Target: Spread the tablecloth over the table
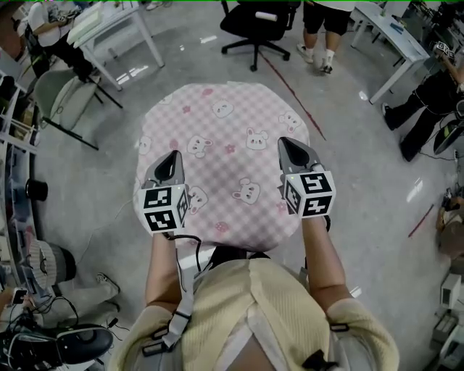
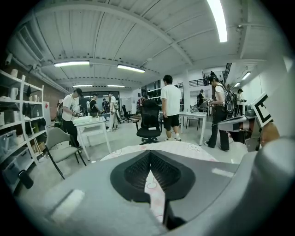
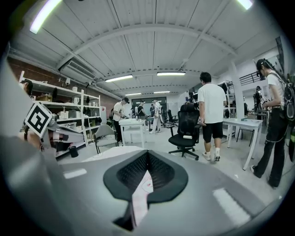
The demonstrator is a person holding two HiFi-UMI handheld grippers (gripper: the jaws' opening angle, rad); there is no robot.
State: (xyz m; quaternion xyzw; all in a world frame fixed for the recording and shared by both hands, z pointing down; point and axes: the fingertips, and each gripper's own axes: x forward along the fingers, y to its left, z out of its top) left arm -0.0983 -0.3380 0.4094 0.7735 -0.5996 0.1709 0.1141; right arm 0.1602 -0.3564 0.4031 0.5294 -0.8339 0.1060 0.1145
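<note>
A pink checked tablecloth (image 1: 232, 167) printed with small bears lies over the table in the head view, and its edges hang down all round. My left gripper (image 1: 172, 156) rests on the cloth's near left part, and my right gripper (image 1: 289, 143) on its near right part. Both point away from me. In the left gripper view the gripper (image 2: 150, 157) is shut, with a strip of the tablecloth (image 2: 156, 196) between its black pads. The right gripper (image 3: 147, 157) is likewise shut on a fold of the tablecloth (image 3: 140, 196). The table itself is hidden under the cloth.
A black office chair (image 1: 257, 22) stands beyond the table. White desks stand at the far left (image 1: 119, 29) and far right (image 1: 391, 36). A grey chair (image 1: 61, 94) is to the left. People stand at the far end and at the right (image 1: 428, 101). Cables lie on the floor at the near left (image 1: 51, 333).
</note>
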